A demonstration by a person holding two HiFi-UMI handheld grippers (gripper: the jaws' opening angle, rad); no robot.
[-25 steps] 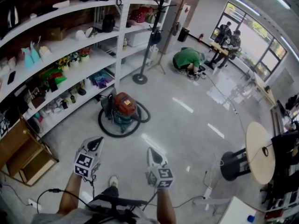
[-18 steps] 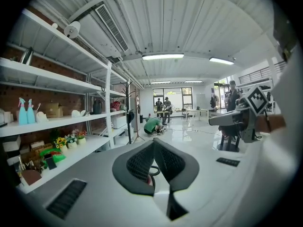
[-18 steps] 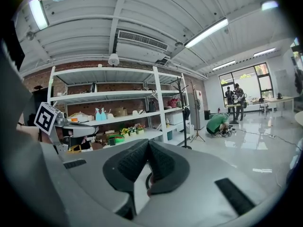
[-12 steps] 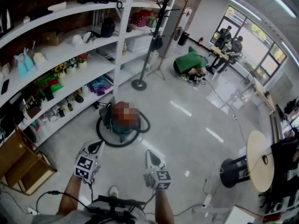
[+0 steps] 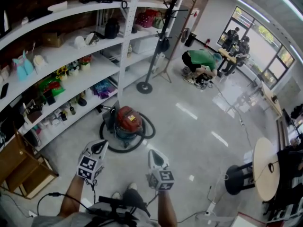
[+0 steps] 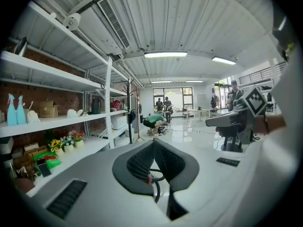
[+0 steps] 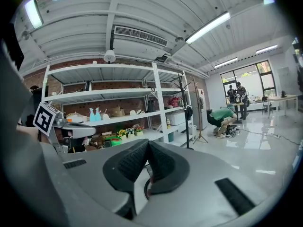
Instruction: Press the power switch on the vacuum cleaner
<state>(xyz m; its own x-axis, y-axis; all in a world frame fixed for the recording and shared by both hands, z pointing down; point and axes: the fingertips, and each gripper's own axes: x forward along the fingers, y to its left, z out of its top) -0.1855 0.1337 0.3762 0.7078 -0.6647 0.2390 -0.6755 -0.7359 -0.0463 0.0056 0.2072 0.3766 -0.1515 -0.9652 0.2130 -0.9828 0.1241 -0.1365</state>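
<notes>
The vacuum cleaner stands on the floor in front of the shelves; it has a red top, a teal body and a black hose looped round it. Both grippers hang in the air short of it and touch nothing. My left gripper points at its near left side, and my right gripper is to the right of it. In the left gripper view the left gripper has its dark ribbed pads meeting at the tip. In the right gripper view the right gripper is shut the same way, with nothing held.
Long white shelves full of small items run along the left. A coat rack stands behind the vacuum. A wooden crate is at the lower left and a round table at the right. A person in green crouches far back. Cables lie near my feet.
The head view has drifted slightly toward the vacuum cleaner, and a dark shoe now shows at the bottom edge. Both grippers keep their pose and stay shut.
</notes>
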